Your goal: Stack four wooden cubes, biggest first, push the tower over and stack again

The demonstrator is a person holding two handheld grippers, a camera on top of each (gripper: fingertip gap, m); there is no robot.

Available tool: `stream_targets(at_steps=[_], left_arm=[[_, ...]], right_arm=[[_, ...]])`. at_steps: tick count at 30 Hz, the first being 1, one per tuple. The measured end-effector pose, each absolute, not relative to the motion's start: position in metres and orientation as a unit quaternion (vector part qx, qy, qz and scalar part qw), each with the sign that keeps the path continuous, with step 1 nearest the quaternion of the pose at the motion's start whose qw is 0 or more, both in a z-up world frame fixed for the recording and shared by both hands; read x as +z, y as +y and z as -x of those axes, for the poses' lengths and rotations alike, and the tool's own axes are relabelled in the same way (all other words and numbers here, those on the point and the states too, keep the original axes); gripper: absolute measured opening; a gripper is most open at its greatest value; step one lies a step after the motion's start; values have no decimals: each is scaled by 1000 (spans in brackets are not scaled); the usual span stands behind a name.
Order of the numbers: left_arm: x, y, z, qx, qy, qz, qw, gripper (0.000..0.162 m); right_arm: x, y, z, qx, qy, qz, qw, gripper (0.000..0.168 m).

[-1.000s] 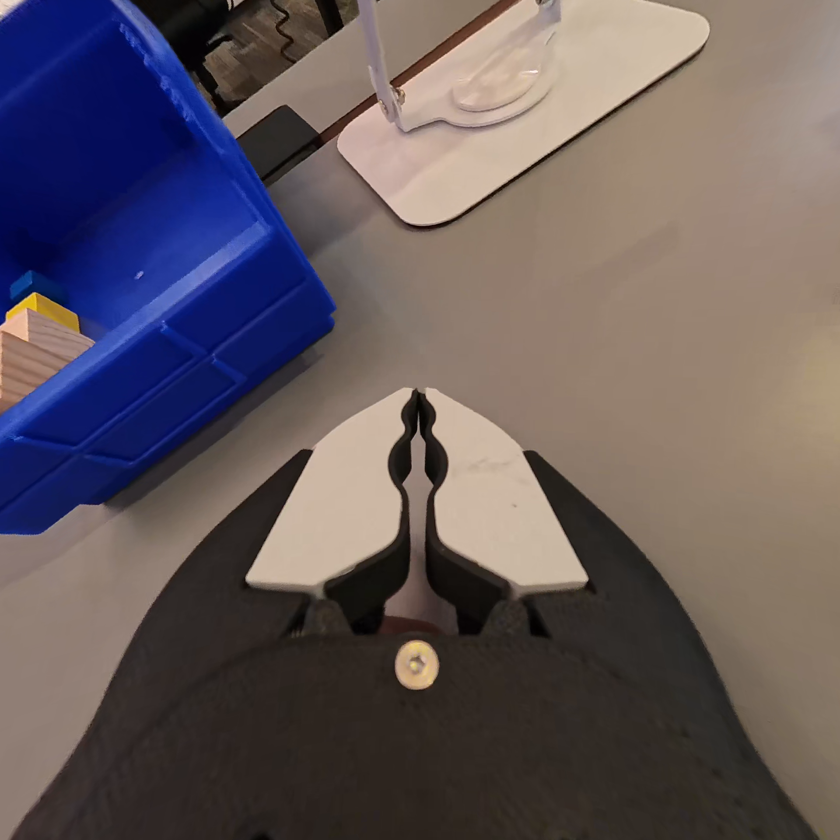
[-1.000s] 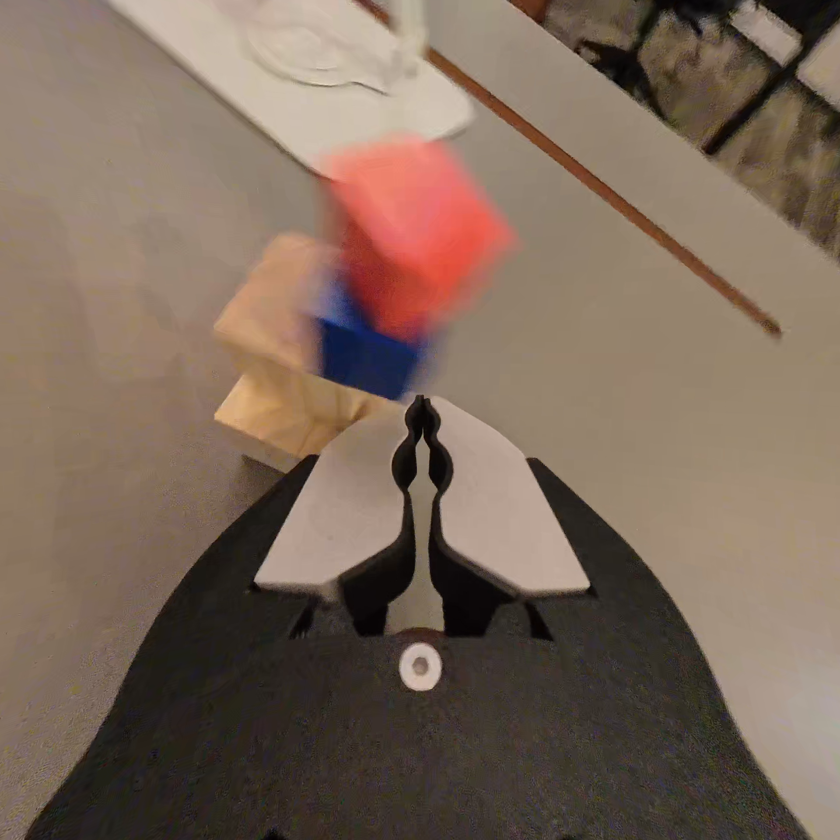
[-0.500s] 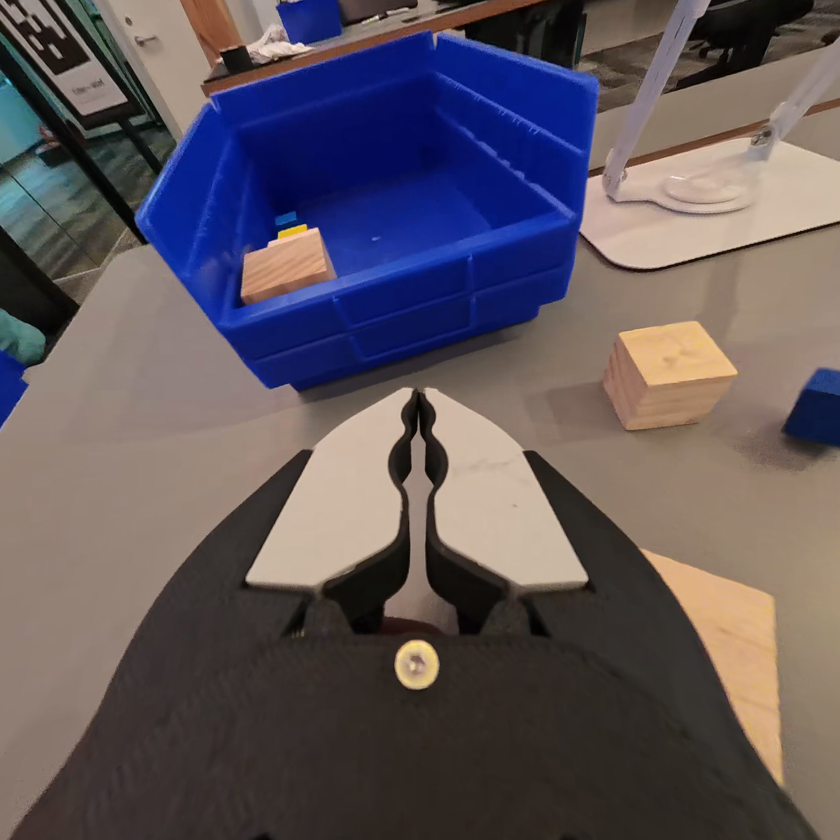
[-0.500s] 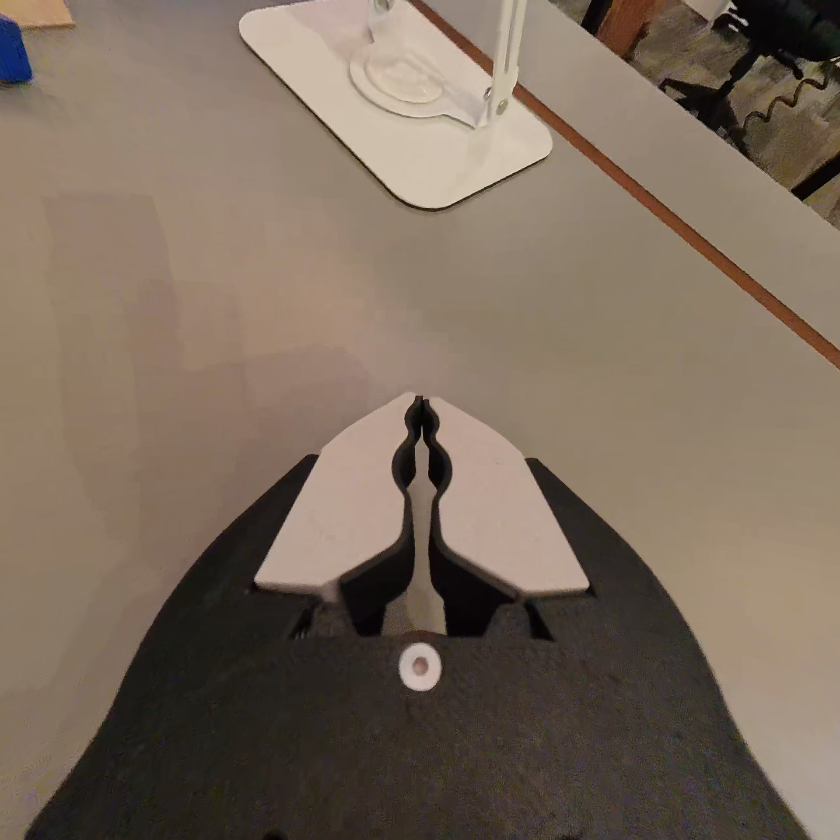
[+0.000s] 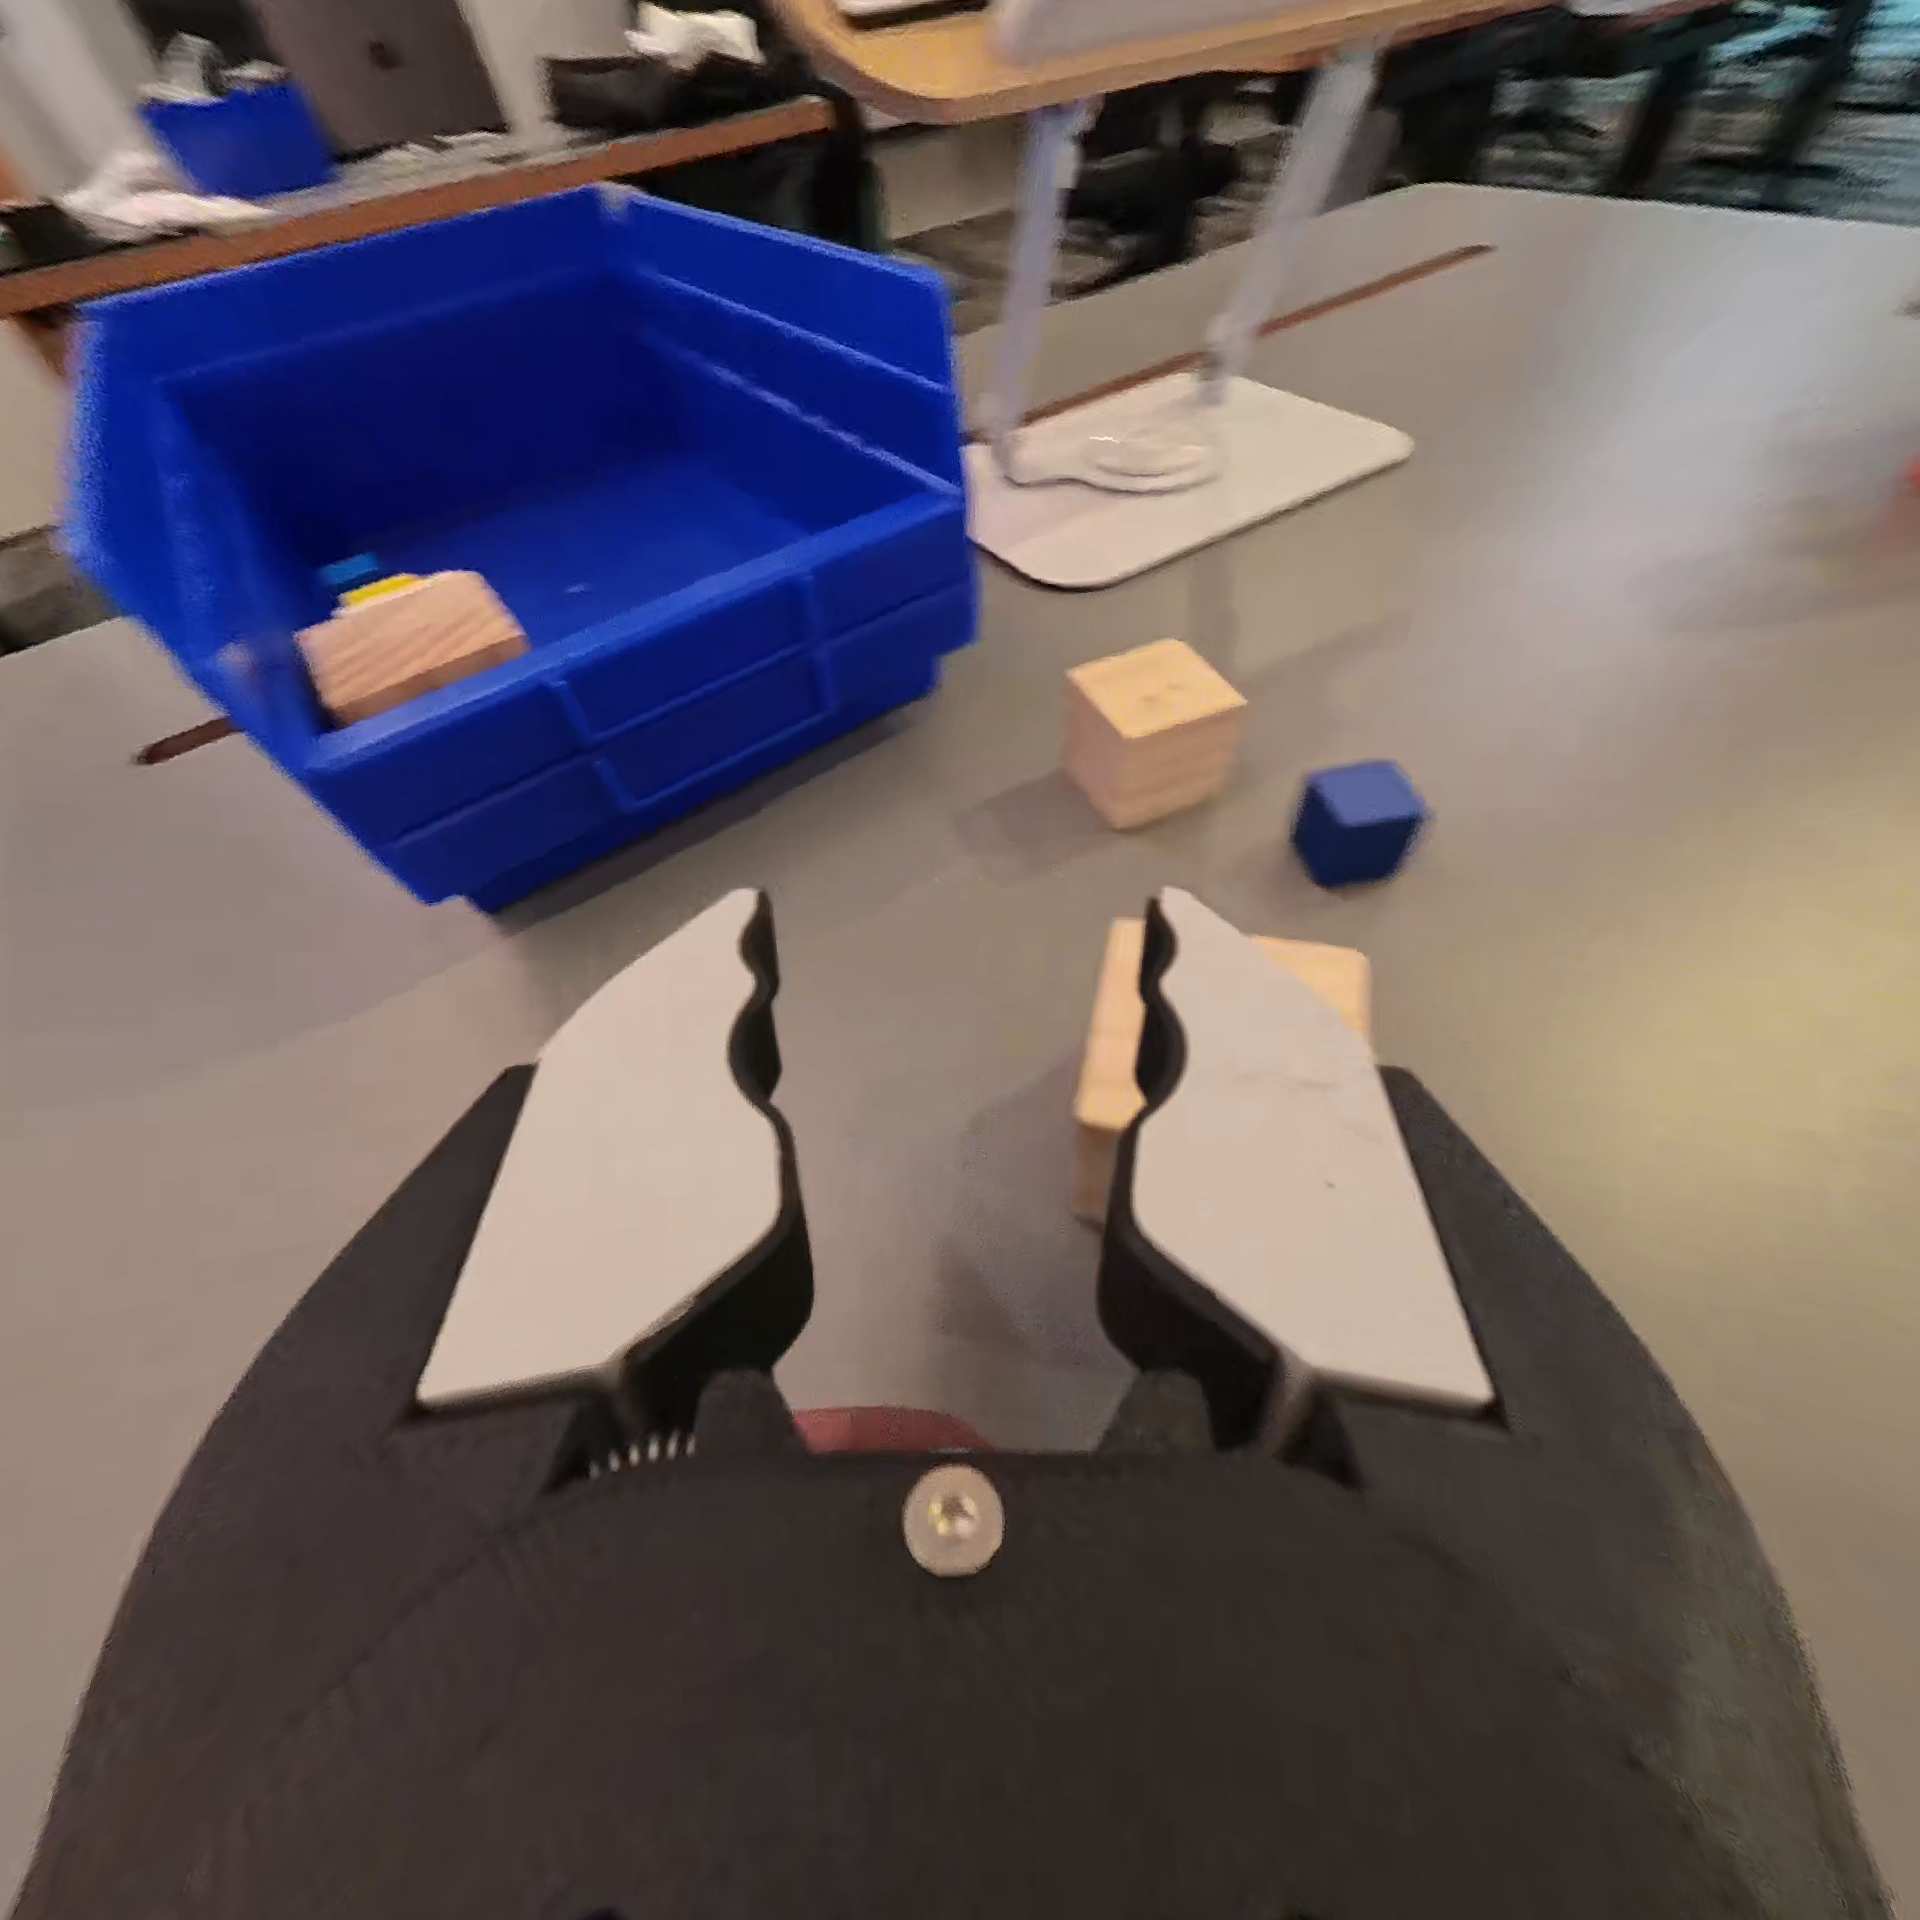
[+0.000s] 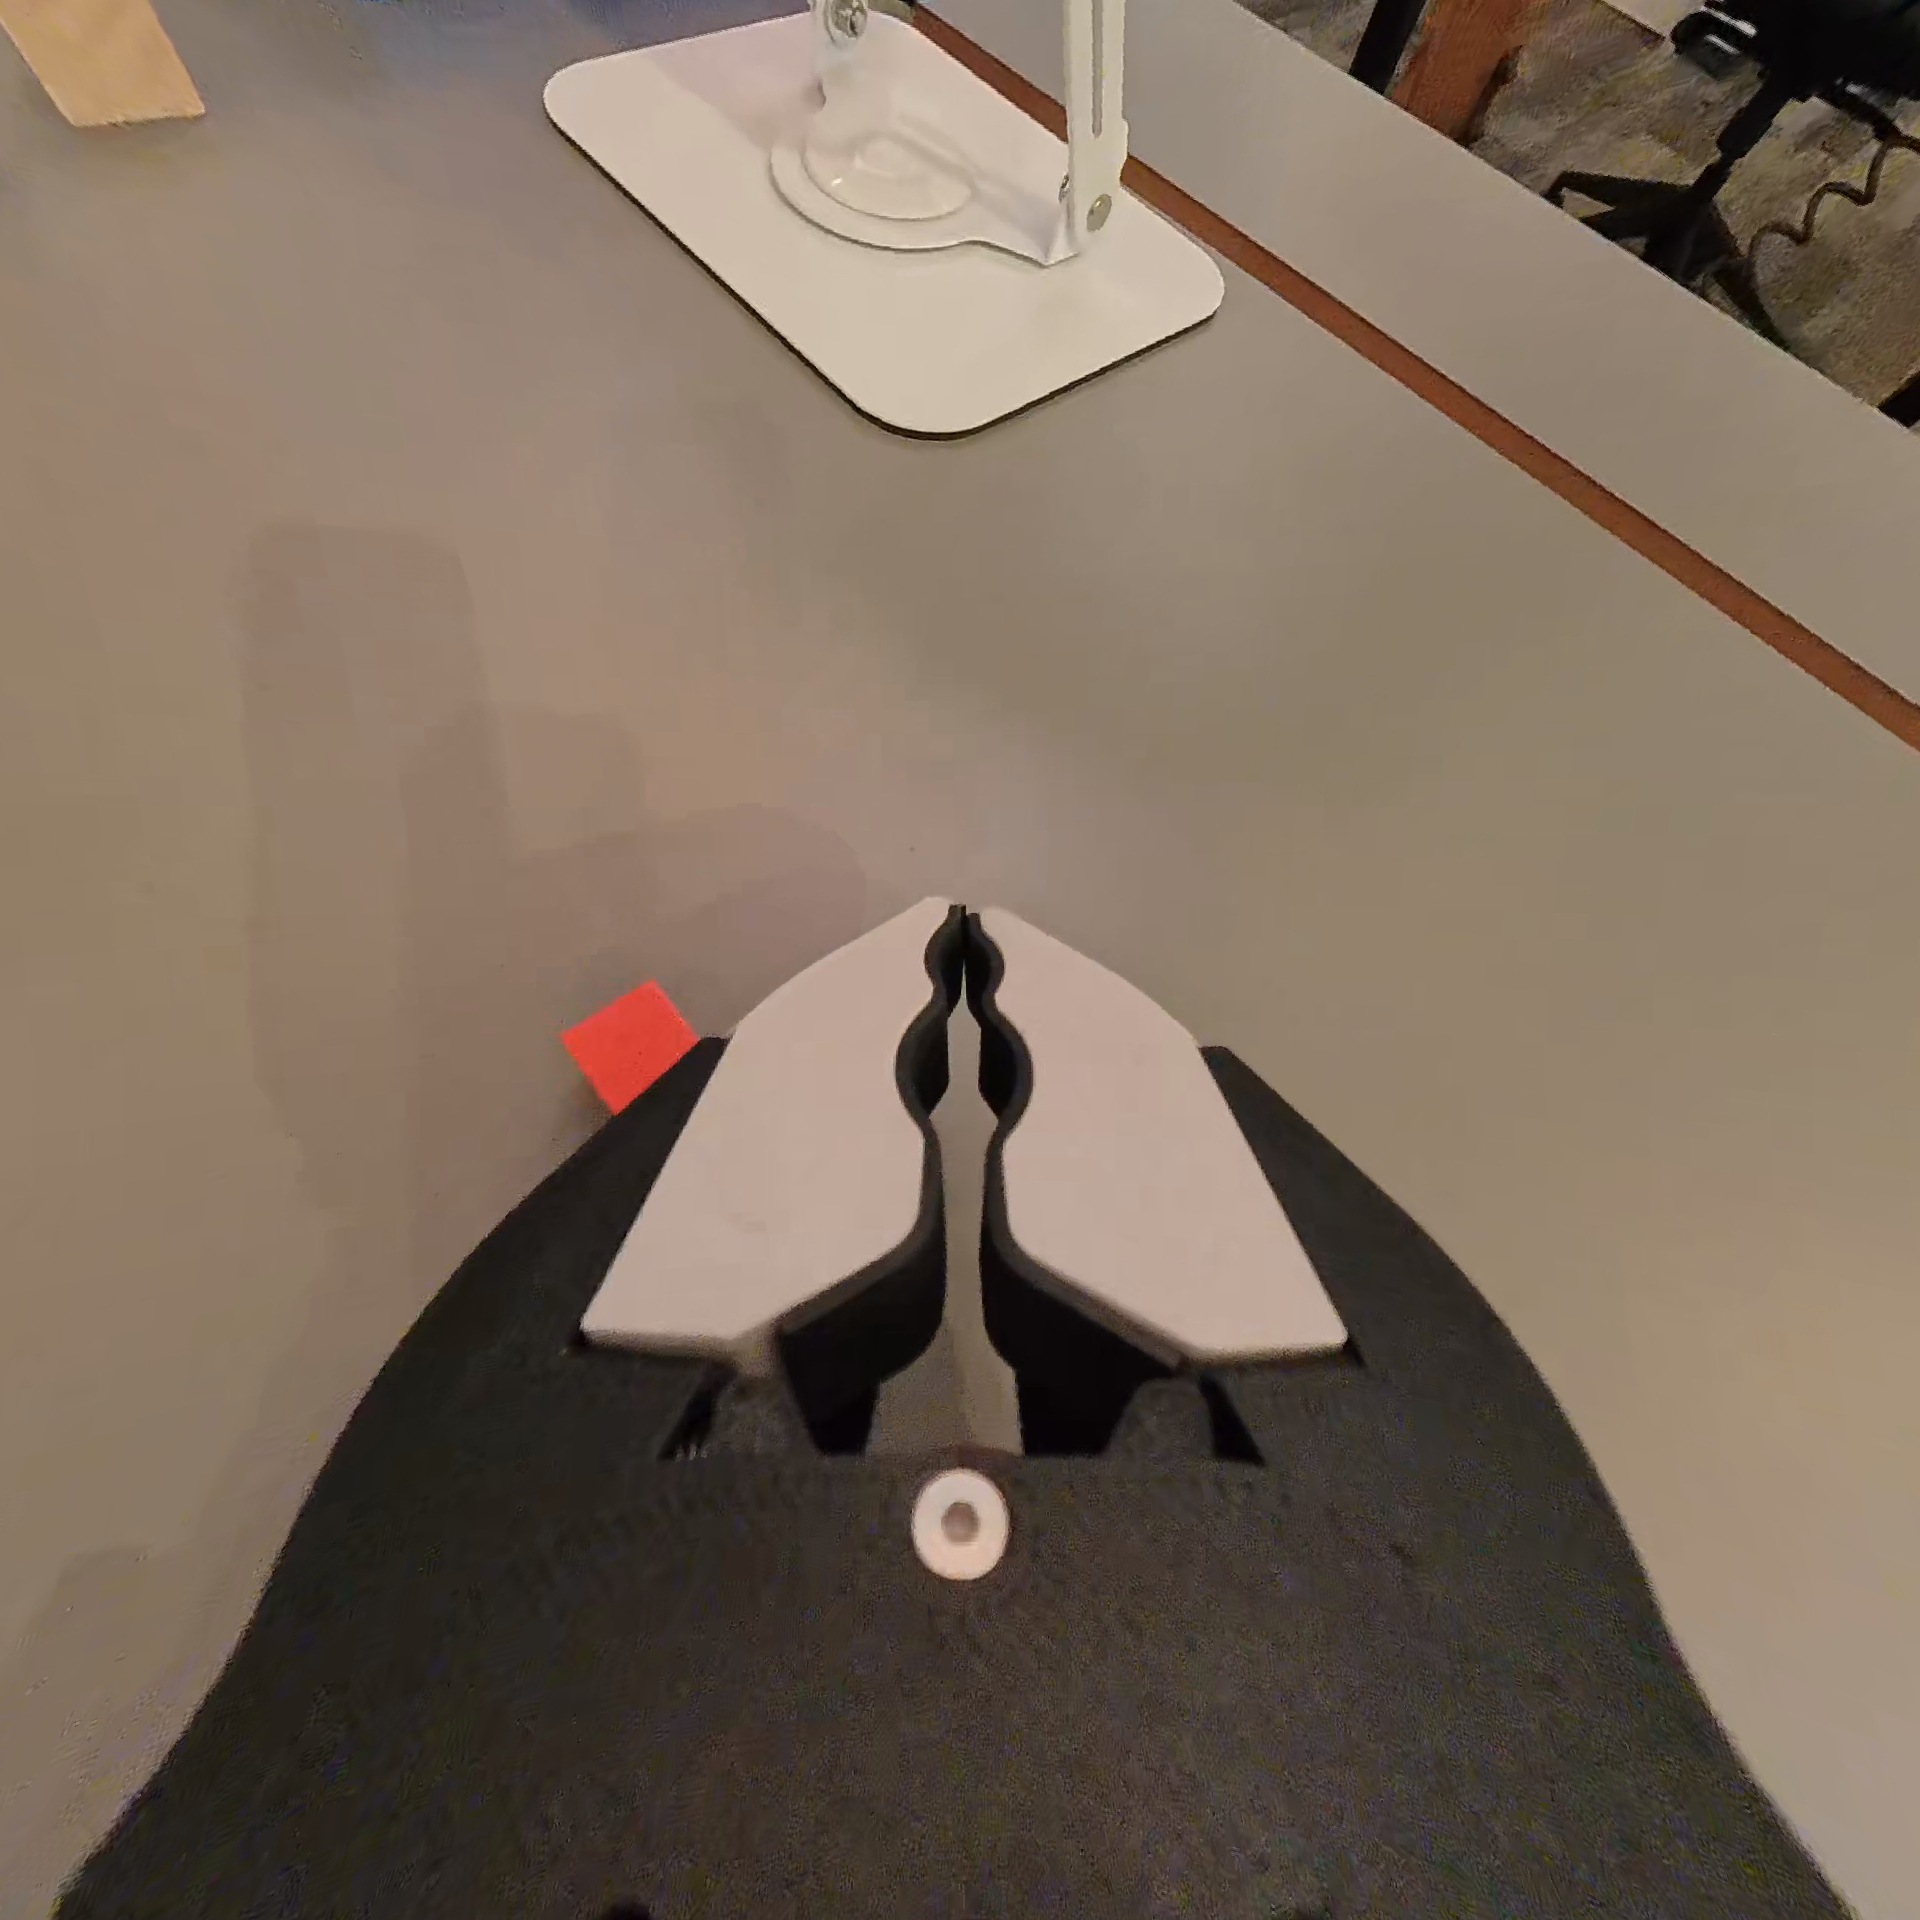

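Observation:
The cubes lie scattered on the grey table. In the left wrist view my left gripper (image 5: 956, 909) is open and empty. The biggest plain wooden cube (image 5: 1112, 1049) lies just behind its right finger, partly hidden. A middle plain wooden cube (image 5: 1153, 732) and a small blue cube (image 5: 1356, 821) lie farther off to the right. In the right wrist view my right gripper (image 6: 961, 914) is shut and empty over bare table. A red cube (image 6: 629, 1042) shows beside its left edge, partly hidden. A plain wooden cube corner (image 6: 104, 57) shows at the top left.
A blue bin (image 5: 665, 707) stands at the far left and holds a wooden block (image 5: 410, 644) with small yellow and blue pieces behind it. A white lamp base (image 5: 1174, 488) sits beyond the cubes; it also shows in the right wrist view (image 6: 935, 312). The table edge (image 6: 1558, 468) runs at the right. The gap from one gripper's tips to the other's is roughly 55 centimeters. The red cube (image 6: 629, 1042) lies around 6 centimeters away from my right fingertips.
The tower has fallen and its cubes have scattered. My left gripper has swung toward the cubes and opened. My right gripper has moved off the tower and stays shut.

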State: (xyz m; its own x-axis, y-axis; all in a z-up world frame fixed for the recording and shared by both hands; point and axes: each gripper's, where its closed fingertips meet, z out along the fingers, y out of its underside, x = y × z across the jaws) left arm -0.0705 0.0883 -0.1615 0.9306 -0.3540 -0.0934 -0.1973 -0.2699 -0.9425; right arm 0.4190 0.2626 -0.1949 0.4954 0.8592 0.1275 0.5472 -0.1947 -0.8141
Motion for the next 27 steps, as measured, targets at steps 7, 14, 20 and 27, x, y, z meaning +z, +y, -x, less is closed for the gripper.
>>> stream_targets(at_steps=[7, 14, 20, 27], left_arm=[[-206, 61, 35, -124, 270, 839, 457, 101], [-227, 70, 11, -94, 327, 847, 408, 68], [-207, 79, -30, -93, 362, 827, 421, 67], [-180, 116, -147, -179, 381, 795, 438, 67]], right_arm=[[-200, 258, -415, 185, -482, 749, 417, 0], [-208, 258, -415, 186, -492, 750, 402, 0], [-224, 262, -428, 175, -504, 756, 379, 0], [-227, 264, -434, 196, -496, 760, 372, 0]])
